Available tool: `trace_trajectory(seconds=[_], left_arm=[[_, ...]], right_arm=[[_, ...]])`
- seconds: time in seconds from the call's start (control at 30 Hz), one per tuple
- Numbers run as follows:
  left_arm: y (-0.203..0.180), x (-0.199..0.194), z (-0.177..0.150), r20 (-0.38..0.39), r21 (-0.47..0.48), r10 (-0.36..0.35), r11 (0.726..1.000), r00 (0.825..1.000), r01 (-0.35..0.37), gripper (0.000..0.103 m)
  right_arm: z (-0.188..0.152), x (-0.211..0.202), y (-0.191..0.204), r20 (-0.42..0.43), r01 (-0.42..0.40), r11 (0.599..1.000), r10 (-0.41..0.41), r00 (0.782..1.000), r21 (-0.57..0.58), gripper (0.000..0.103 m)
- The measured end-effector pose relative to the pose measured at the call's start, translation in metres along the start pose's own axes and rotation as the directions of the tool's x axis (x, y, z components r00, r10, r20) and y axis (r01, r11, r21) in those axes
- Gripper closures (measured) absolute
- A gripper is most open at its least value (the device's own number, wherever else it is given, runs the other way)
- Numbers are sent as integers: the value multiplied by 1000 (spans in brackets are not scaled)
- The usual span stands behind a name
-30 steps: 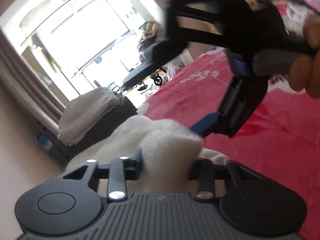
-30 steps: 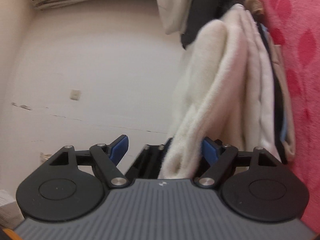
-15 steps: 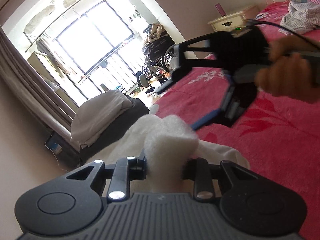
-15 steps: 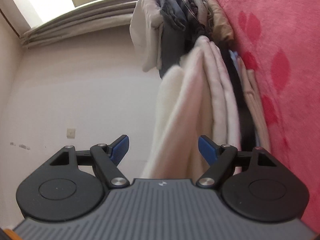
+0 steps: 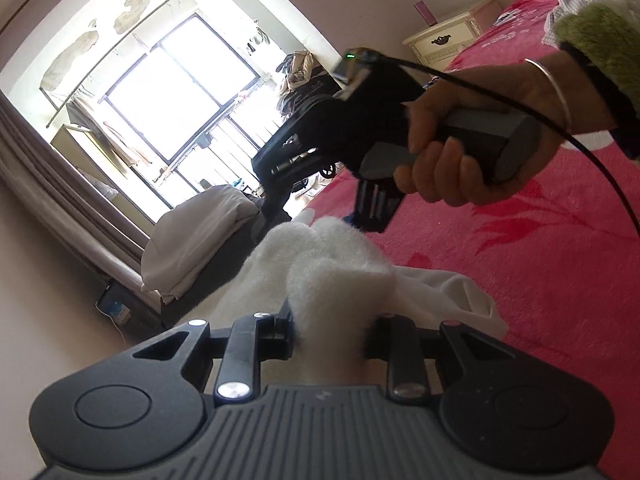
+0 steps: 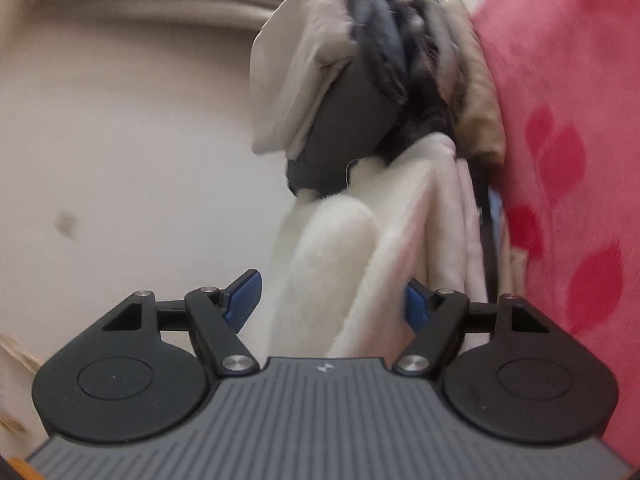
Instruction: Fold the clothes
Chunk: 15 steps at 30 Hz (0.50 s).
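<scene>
Left gripper clamped on a bunched fold of a fluffy white garment, pads buried in the pile on both sides. Garment trailed forward and down from that grip onto the red bedspread, with a thinner white edge spread flat to the right. Seen from the left wrist, right hand wrapped round the grey handle of the right gripper, held above the bedspread just beyond the garment's far end (green fuzzy sleeve and a thin bangle at the wrist, black cable looping away to the right).

Seen from the right wrist, same white garment running up between the two blue pads, fabric lying against the right-hand one, a sliver of wall visible beside the left-hand one. Jaws lately closing around it, not yet pinching; view blurred, so contact on the left side impossible to confirm.

Beyond, at the far edge of the bed, a pile of folded clothes: pale cream piece on the left, dark grey and black in the middle, tan against the bedspread. Bright window with brown curtains at far left, cream nightstand against the far wall.
</scene>
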<state>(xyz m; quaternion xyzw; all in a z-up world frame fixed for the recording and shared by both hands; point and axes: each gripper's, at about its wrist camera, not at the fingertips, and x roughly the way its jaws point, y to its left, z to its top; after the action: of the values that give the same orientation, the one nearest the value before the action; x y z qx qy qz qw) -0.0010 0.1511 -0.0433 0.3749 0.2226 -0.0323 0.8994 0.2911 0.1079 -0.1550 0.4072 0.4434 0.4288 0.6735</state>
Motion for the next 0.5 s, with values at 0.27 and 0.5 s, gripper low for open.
trace_trajectory(seconds=[0.27, 0.5], left_arm=[[-6, 0, 3, 20, 50, 50, 997, 999, -51, 78], [1, -8, 16, 26, 144, 157, 977, 987, -159, 79]], right_arm=[[5, 6, 17, -11, 40, 989, -42, 999, -140, 65], [10, 22, 58, -21, -117, 957, 116, 993, -264, 68]])
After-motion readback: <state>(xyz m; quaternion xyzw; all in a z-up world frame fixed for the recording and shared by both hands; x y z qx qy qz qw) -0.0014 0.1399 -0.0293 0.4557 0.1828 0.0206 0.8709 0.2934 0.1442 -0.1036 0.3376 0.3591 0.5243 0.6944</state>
